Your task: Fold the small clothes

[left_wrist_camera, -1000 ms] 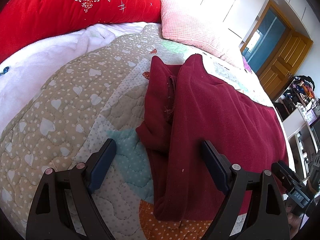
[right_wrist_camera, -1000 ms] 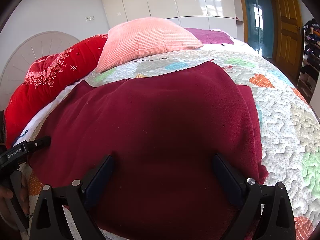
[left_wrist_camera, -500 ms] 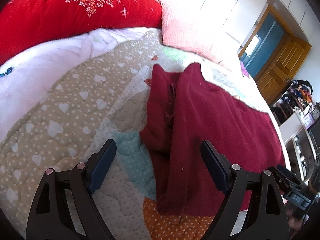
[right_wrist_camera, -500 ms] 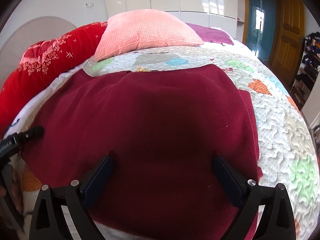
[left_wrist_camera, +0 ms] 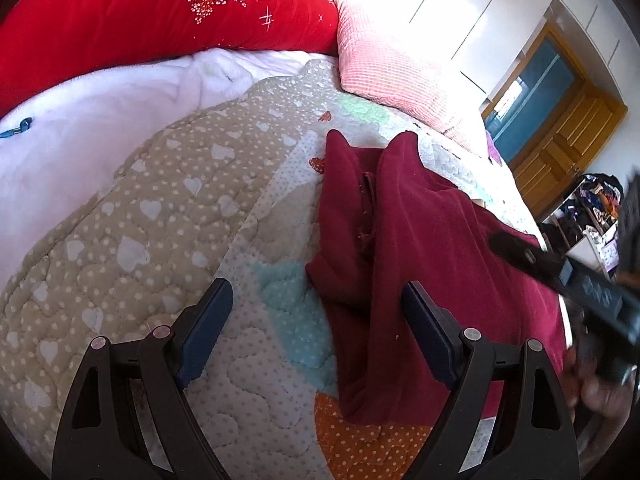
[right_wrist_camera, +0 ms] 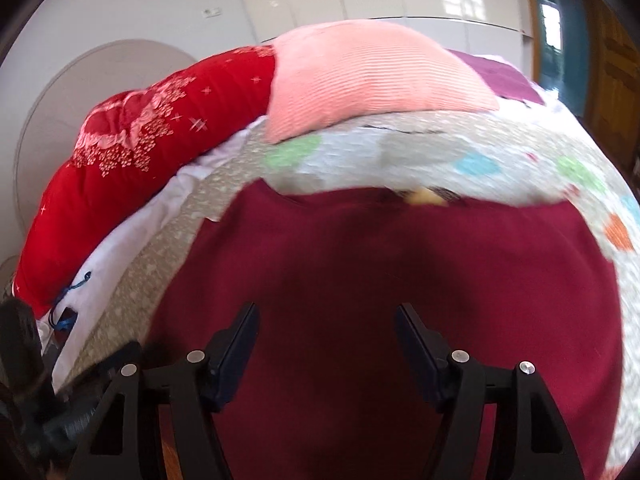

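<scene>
The maroon garment [left_wrist_camera: 432, 248] lies flat on the quilted bed cover [left_wrist_camera: 168, 208], filling the centre and right of the left wrist view, its left edge already doubled over into a narrow strip. The left tool [left_wrist_camera: 316, 332] hangs spread over that edge at the lower centre, pinching nothing; the right tool [right_wrist_camera: 326, 344] is likewise spread above the cloth, empty.

To fold well, each tool should probably catch only the top layer near a corner and lift both sides evenly, so the fold stays square.

The left wrist view shows the doubled edge and the right tool's body at the right of the frame. The blurred right wrist view alone shows the garment's far edge, a pink pillow [right_wrist_camera: 372, 76] beyond.
</scene>
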Tool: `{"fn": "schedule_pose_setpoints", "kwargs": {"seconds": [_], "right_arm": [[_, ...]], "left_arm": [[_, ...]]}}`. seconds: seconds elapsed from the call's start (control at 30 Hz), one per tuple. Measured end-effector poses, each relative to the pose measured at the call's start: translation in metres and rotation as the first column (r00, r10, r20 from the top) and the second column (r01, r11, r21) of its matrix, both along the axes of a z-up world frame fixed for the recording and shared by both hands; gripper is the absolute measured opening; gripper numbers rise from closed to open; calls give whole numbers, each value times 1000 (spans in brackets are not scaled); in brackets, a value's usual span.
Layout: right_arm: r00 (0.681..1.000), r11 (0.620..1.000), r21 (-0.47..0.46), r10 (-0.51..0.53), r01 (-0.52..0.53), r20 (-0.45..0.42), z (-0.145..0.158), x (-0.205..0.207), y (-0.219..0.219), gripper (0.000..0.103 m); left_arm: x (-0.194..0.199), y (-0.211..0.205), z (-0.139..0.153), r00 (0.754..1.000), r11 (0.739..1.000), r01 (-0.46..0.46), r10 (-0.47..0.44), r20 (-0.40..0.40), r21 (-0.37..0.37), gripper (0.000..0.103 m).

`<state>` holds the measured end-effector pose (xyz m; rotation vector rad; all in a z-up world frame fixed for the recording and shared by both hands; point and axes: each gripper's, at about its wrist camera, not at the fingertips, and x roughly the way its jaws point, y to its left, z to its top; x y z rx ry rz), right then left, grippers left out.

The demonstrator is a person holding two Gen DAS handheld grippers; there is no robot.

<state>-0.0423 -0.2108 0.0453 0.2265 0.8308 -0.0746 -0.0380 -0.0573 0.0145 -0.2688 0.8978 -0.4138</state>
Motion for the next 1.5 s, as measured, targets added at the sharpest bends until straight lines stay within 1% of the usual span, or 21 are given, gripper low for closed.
{"fn": "schedule_pose_setpoints", "kwargs": {"seconds": [0.1,0.23,0.37,0.43,0.47,0.5,0.57,0.67,0.73,0.8,0.87,0.9,0.93,1.03,1.13,1.27,1.3,1.4,1.5], "right_arm": [[999,999,-13,41,-41,-18,-3,26,15,69],[995,997,-7,82,-82,-55,-13,59,32,69],[993,995,-33,89,-91,-79,-24,84,40,69],[992,996,-30,85,-88,-90,-30,94,41,71],[992,996,-23,81,-84,-97,-33,99,41,74],[992,997,-20,79,-81,-103,-35,102,41,76],[990,996,-28,80,-84,-114,-36,107,43,76],[987,995,-34,92,-97,-129,-29,107,45,76],[990,996,-10,89,-91,-108,-19,104,44,76],[993,995,37,95,-92,-69,-8,98,46,76],[990,992,50,122,-119,-71,-4,97,55,77],[986,989,44,141,-138,-93,-5,98,62,77],[977,986,28,164,-162,-133,-8,103,69,77],[953,978,-24,198,-208,-228,-20,115,86,77],[944,975,-38,203,-220,-259,-31,121,93,79],[941,972,-33,214,-231,-262,-39,127,98,94],[937,970,-41,221,-241,-272,-41,128,100,95],[919,954,-102,237,-281,-315,-47,132,109,96],[900,926,-179,255,-333,-354,-54,134,120,97]], "left_arm": [[1,-2,-1,1000,1000,6,-6,-2,9,86],[3,-1,-3,1000,1000,11,-11,-8,2,86],[3,-2,-4,1000,1000,15,-14,-8,2,86],[3,-3,-5,1000,1000,17,-17,-8,4,86],[3,-3,-5,1000,1000,18,-18,-9,3,86],[4,-3,-5,1000,1000,19,-18,-9,3,86],[5,-3,-5,1000,1000,20,-20,-10,0,86],[5,-4,-5,1000,1000,21,-21,-11,-1,86],[5,-3,-5,1000,1000,20,-20,-11,-1,86],[5,-4,-5,1000,1000,20,-20,-11,-1,86],[5,-4,-5,1000,1000,20,-20,-11,-3,86],[5,-4,-5,1000,1000,21,-21,-11,-2,86],[6,-4,-6,1000,1000,21,-21,-11,-3,86],[7,-4,-6,1000,1000,21,-21,-13,-9,86],[6,-3,-6,1000,1000,21,-21,-13,-12,87],[6,-4,-6,1000,1000,22,-22,-13,-13,87],[6,-4,-6,1000,1000,22,-22,-13,-13,87],[8,-4,-6,1000,1000,22,-23,-12,-11,87],[8,-4,-7,1000,1000,23,-23,-12,-11,87]]}}
